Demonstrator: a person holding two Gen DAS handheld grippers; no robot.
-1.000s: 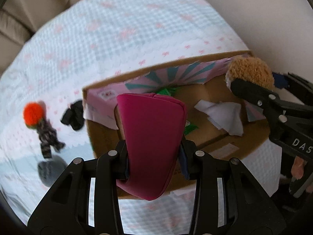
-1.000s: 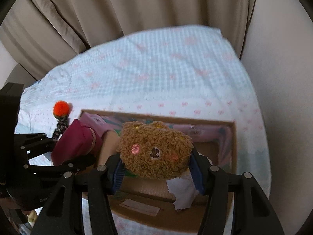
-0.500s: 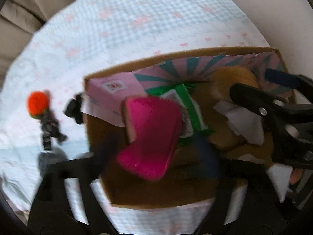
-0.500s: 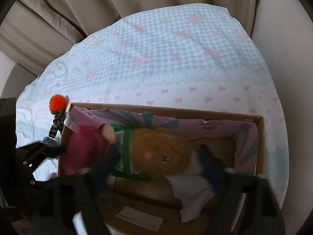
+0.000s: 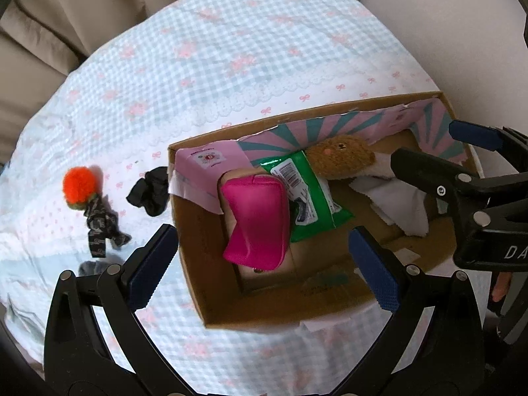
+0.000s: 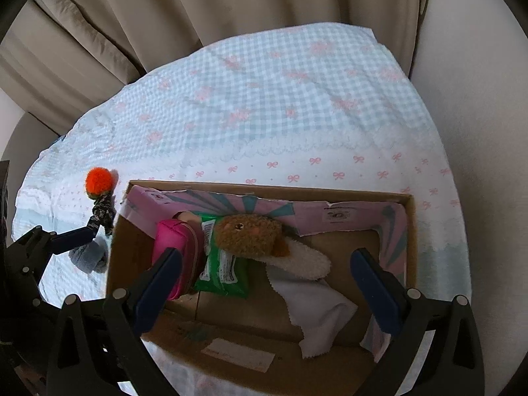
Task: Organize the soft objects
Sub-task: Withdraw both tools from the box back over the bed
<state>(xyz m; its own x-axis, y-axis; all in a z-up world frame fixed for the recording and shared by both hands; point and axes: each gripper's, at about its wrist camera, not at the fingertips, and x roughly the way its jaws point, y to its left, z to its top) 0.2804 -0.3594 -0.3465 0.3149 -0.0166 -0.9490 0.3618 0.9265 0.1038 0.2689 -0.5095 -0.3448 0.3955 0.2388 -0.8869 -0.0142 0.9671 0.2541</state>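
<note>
Both the left gripper [image 5: 264, 257] and right gripper [image 6: 269, 280] gape empty above the cardboard box [image 5: 194, 231]; the right gripper's body reads "DA".

Both my wrist views are evenly lit by soft, diffuse daylight; I see no glare and no blown-out patches. Shadows are faint: a short, pale one beside the orange pompom [image 5: 79, 187], and a deeper one inside the near wall of the cardboard box [image 6: 125, 247]. Both frames are sharp at the centre with no motion blur. Fisheye distortion is strong: the bed cover [image 6: 280, 99] bulges into a dome and straight box edges bow. Dark vignetting cuts the corners. The curtain [image 6: 198, 10] at the top edge looks slightly soft and dimmer.
</note>
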